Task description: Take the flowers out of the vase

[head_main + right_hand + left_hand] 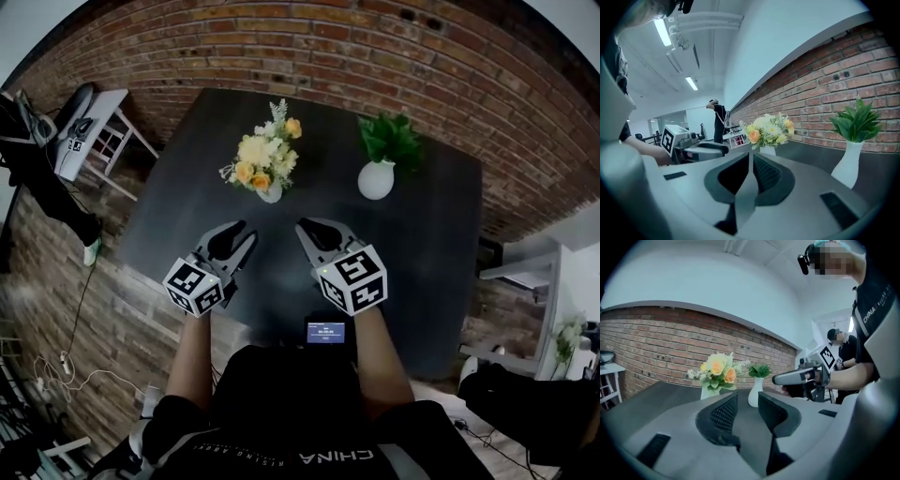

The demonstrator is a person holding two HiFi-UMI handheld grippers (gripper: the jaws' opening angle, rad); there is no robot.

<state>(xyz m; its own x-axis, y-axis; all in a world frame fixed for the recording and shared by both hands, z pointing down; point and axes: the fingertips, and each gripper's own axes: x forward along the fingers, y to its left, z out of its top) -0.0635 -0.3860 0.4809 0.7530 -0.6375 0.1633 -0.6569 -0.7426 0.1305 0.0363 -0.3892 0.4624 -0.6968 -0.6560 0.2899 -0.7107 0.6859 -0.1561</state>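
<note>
A bunch of yellow, orange and white flowers (265,157) stands upright in a small white vase (271,194) on the dark table (187,206), towards its far left. My left gripper (246,231) hovers over the table short of the vase, its jaws a little apart with nothing between them. In the left gripper view the flowers (717,369) show ahead beyond the left gripper (746,399). My right gripper (305,227) is beside it, shut and empty. In the right gripper view the right gripper (751,157) points at the flowers (768,130) and their vase (768,150).
A second white vase with a green plant (377,176) stands at the far right of the table, next to the brick wall (281,47). A small screen (325,332) lies at the near edge. A white rack (98,131) stands off the table's left.
</note>
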